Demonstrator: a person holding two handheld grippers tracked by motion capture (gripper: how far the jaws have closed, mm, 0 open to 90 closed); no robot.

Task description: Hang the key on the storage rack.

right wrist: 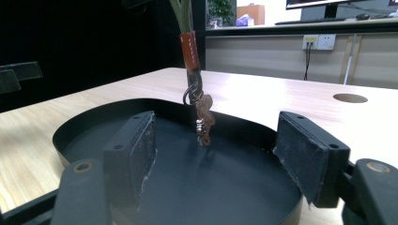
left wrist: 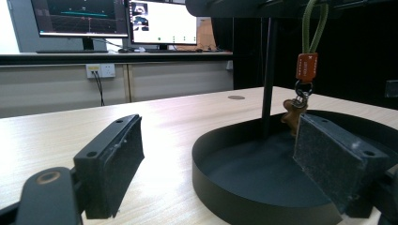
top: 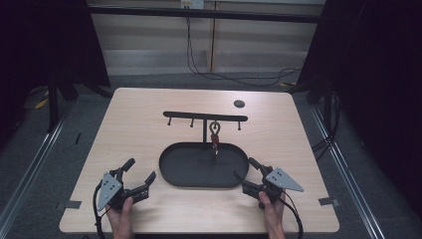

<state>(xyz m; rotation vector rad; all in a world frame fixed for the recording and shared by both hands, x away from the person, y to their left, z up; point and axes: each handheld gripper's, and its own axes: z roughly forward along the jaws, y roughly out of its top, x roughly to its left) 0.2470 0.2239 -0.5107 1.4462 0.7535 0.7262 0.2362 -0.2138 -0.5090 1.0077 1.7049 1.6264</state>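
Hanging from the black T-shaped metal rack (top: 205, 117) at centre frame, the olive-cord keychain with its orange tag (top: 215, 135) dangles over the black oval metal tray (top: 171, 172) on the bench (top: 134, 114). The right gripper (top: 247, 167), jaws apart and empty, aims at it from lower right; a careless grab could set it swinging or tip the rack. The left gripper (top: 141, 168) sits lower left with jaws apart.
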